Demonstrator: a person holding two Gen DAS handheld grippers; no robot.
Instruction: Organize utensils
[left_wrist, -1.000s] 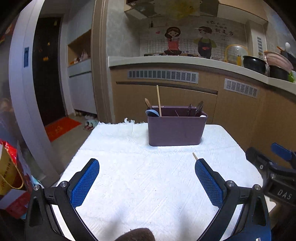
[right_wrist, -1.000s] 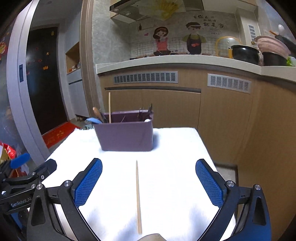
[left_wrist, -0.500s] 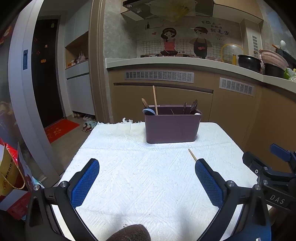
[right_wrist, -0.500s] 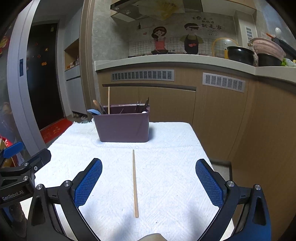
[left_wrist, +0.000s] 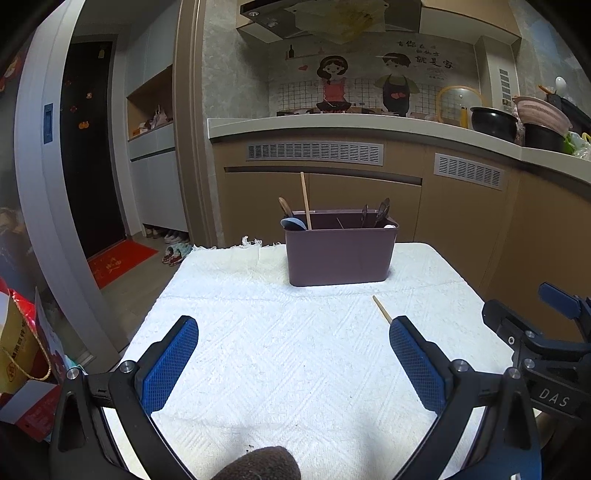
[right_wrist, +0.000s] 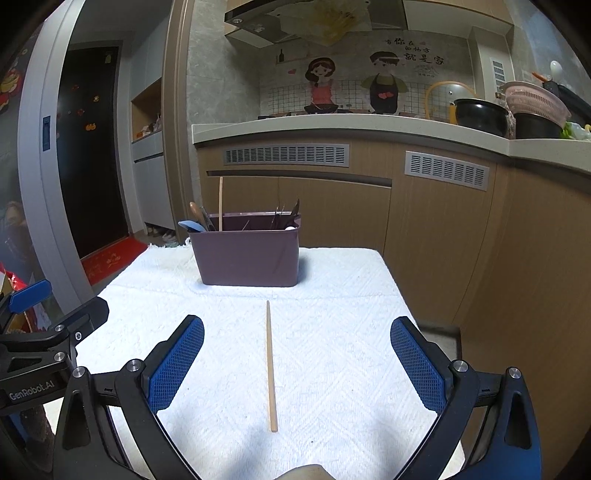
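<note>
A purple utensil box (left_wrist: 338, 253) (right_wrist: 248, 254) stands at the far side of the white towel (left_wrist: 295, 354) (right_wrist: 332, 332). In it stand one wooden chopstick (left_wrist: 305, 201) (right_wrist: 220, 203), a blue spoon (left_wrist: 293, 223) (right_wrist: 192, 226), a wooden spoon and dark cutlery. A second wooden chopstick (right_wrist: 270, 363) lies loose on the towel, pointing at the box, between the fingers of my open right gripper (right_wrist: 297, 360); its tip (left_wrist: 382, 309) shows by my left gripper's right finger. My left gripper (left_wrist: 293, 360) is open and holds nothing. Each gripper shows at the edge of the other's view.
Behind the table runs a brown kitchen counter (left_wrist: 369, 125) with pots and a pink colander (left_wrist: 543, 114) on top. At the left are a dark door (left_wrist: 88, 147), a red mat (left_wrist: 122, 258), shoes, and a red and yellow bag (left_wrist: 18, 354). The table's right edge drops off beside the cabinets.
Both grippers have pulled back and risen a little, so the box looks smaller and farther. The loose chopstick lies where it was. Both grippers stay open.
</note>
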